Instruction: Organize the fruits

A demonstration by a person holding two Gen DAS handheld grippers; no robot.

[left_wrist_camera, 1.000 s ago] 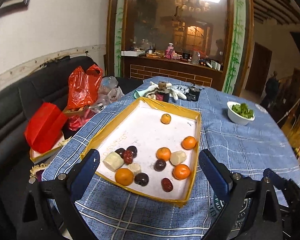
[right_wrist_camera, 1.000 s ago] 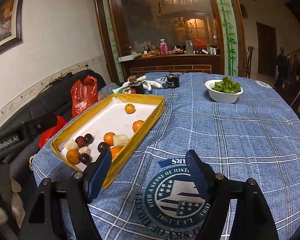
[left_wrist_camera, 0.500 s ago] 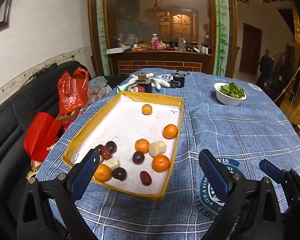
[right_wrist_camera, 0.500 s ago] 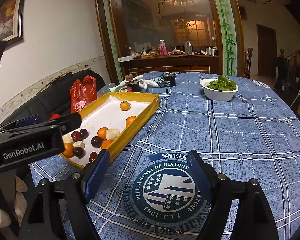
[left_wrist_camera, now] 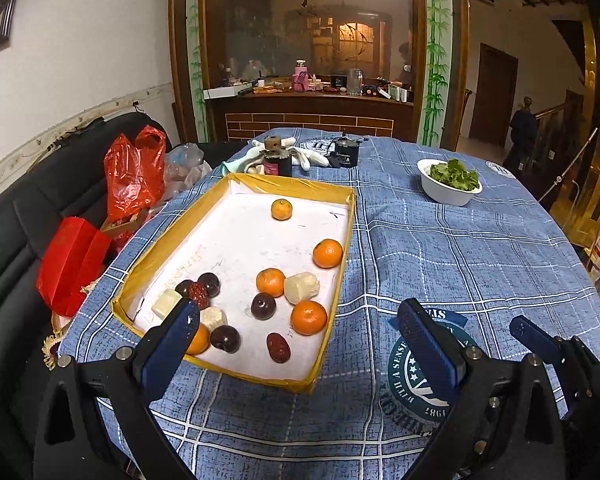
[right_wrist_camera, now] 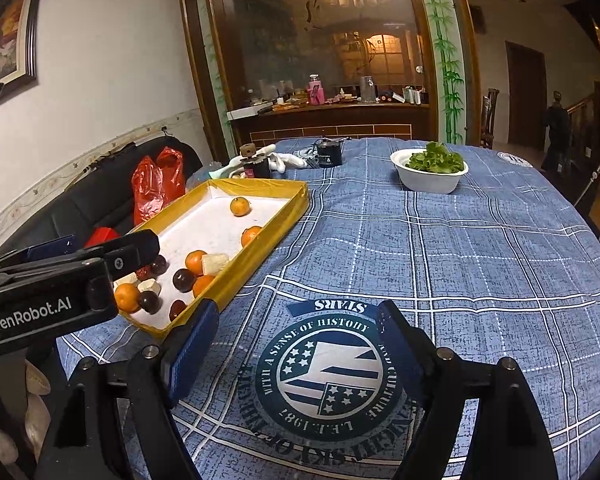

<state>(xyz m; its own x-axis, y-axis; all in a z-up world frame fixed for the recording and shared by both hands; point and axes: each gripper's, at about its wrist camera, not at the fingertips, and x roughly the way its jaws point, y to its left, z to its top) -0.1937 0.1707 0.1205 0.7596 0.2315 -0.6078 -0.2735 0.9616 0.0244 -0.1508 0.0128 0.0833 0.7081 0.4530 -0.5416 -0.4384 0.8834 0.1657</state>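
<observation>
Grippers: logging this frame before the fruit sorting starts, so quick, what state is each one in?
Left gripper: open, holding nothing, near the yellow tray.
Right gripper: open, holding nothing, over the tablecloth.

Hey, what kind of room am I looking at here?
Probably a home dining or living room: a table under a blue plaid tablecloth, a black sofa beside it, and a cluttered wooden counter behind, under a chandelier.
</observation>
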